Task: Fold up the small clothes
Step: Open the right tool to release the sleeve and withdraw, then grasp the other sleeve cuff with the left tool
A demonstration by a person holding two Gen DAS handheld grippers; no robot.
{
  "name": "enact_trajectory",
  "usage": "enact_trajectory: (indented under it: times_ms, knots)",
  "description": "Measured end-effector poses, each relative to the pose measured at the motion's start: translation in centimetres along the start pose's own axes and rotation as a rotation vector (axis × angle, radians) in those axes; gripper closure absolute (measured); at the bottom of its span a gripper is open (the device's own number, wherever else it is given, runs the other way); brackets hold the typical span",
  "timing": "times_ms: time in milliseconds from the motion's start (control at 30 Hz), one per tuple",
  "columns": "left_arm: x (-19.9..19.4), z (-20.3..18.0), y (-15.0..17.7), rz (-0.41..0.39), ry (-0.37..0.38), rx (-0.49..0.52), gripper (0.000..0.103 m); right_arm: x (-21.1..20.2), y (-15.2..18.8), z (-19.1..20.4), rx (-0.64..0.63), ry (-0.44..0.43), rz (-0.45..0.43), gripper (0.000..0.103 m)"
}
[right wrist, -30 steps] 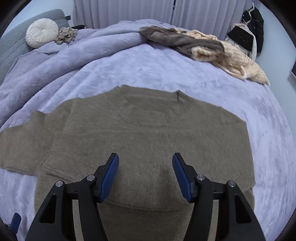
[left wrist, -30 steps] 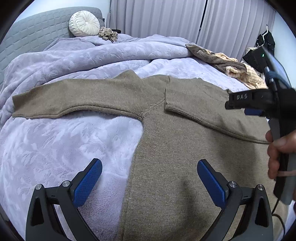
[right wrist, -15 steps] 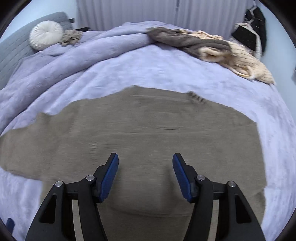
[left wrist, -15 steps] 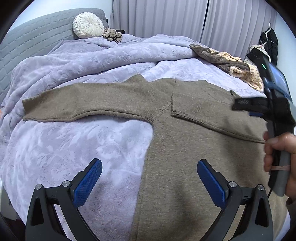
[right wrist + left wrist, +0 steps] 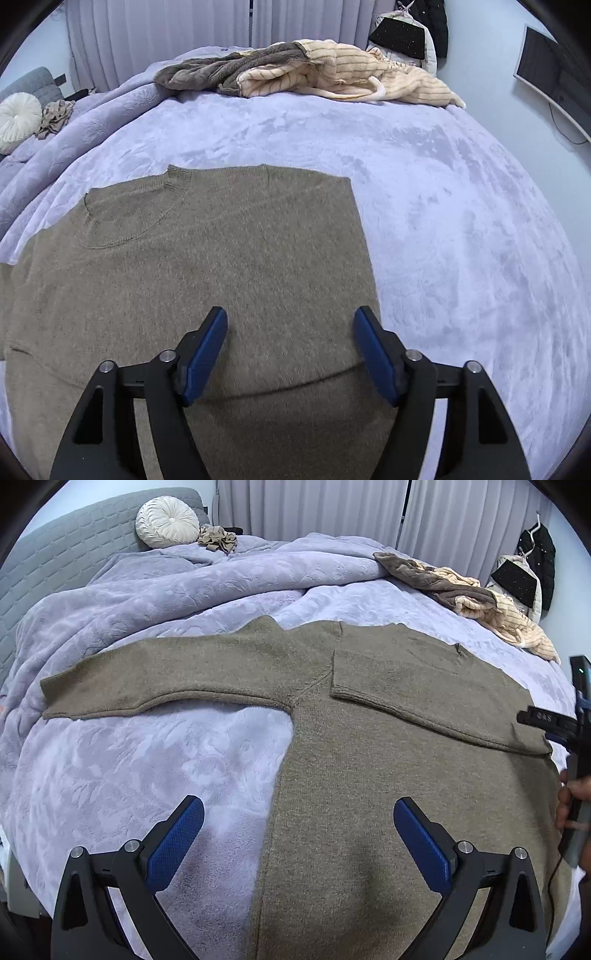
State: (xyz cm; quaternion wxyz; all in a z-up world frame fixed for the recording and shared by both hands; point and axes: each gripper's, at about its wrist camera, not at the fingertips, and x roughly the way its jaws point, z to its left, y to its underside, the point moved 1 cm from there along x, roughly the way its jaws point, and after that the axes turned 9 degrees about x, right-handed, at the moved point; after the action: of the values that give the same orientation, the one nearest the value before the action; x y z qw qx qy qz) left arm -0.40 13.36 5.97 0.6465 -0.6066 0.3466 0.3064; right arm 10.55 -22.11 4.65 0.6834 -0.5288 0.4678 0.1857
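- Sweater (image 5: 369, 775), olive-brown knit, lies flat on the lavender blanket (image 5: 147, 760) in the left wrist view: one sleeve stretched out to the left, the other folded across the chest.
- Left gripper (image 5: 298, 840) hovers over the sweater's side edge, jaws wide apart, empty.
- Right wrist view: the sweater (image 5: 221, 266) shows its collar at upper left and a straight folded edge on the right.
- Right gripper (image 5: 290, 352) hangs above that edge; its jaws are opening, nothing clamped between the pads.

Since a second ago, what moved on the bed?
The right gripper slid toward the sweater's folded right edge, its jaws opening with nothing pinched between them. The left gripper stayed open and empty. The sweater stayed flat, one sleeve folded across, the other sleeve stretched out.
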Motion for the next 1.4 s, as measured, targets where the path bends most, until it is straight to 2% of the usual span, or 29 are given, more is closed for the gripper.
enact_trajectory:
  times_ms: [100, 233, 333, 367, 433, 533, 600, 700, 800, 867, 967, 1133, 1167, 1200, 1233, 1267, 1333, 1400]
  knots:
    - [-0.6, 0.6, 0.0, -0.001, -0.013, -0.002, 0.0, 3.6, -1.1, 1.8, -0.03, -0.012, 0.092, 0.022]
    - [-1.0, 2.7, 0.3, 0.009, -0.037, -0.044, 0.0, 5.8, -3.3, 3.5, -0.054, 0.02, 0.078, 0.013]
    - [-0.5, 5.0, 0.7, 0.033, -0.046, -0.102, 0.0, 5.9, -4.4, 3.6, -0.018, 0.027, 0.105, 0.013]
    - [-0.3, 5.8, 0.8, 0.035, -0.048, -0.122, 0.0, 5.2, -4.3, 3.8, -0.011, 0.005, 0.1, 0.013]
    - [0.0, 7.3, 0.9, 0.035, -0.052, -0.162, 0.0, 2.8, -3.0, 4.5, -0.033, -0.065, 0.053, 0.013]
    - [0.7, 10.9, 0.8, 0.032, -0.041, -0.257, 0.0, -0.8, 0.7, 6.1, -0.112, -0.129, 0.005, 0.013]
    - [1.4, 13.7, 0.7, 0.021, -0.041, -0.315, 0.0, -2.2, 3.0, 7.0, -0.143, -0.158, -0.003, 0.013]
    - [3.3, 19.3, 0.9, 0.006, 0.011, -0.432, 0.0, -3.6, 6.1, 8.3, -0.181, -0.19, 0.011, 0.013]
    - [5.7, 24.1, 1.5, 0.002, 0.096, -0.573, 0.0, -4.7, 8.7, 10.2, -0.265, -0.179, -0.004, 0.013]
    - [7.4, 27.7, 2.1, -0.018, 0.135, -0.682, 0.012, -5.1, 9.7, 11.2, -0.315, -0.169, -0.009, 0.013]
    - [8.9, 31.5, 2.1, -0.101, 0.213, -0.778, 0.012, -5.6, 10.4, 12.1, -0.354, -0.151, -0.014, 0.013]
    - [11.4, 34.9, 0.5, -0.161, 0.238, -0.825, 0.012, -5.9, 11.1, 13.4, -0.377, -0.121, -0.01, 0.013]
    - [11.6, 35.1, 0.0, -0.183, 0.224, -0.821, 0.019, -5.9, 11.3, 13.7, -0.383, -0.113, -0.011, 0.013]
    - [11.6, 35.2, -0.3, -0.192, 0.207, -0.814, 0.03, -5.9, 11.4, 14.0, -0.392, -0.105, -0.014, 0.013]
    - [11.9, 35.3, -0.5, -0.192, 0.195, -0.8, 0.064, -6.0, 11.5, 14.3, -0.403, -0.098, -0.016, 0.013]
    - [12.2, 35.4, -0.3, -0.185, 0.215, -0.806, 0.086, -6.1, 11.6, 14.6, -0.415, -0.092, -0.018, 0.013]
    - [12.8, 36.1, 0.5, -0.194, 0.262, -0.852, 0.087, -6.3, 11.8, 15.2, -0.432, -0.092, -0.019, 0.013]
    - [12.5, 36.5, 1.0, -0.218, 0.28, -0.882, 0.09, -6.6, 11.9, 15.8, -0.449, -0.091, -0.024, 0.013]
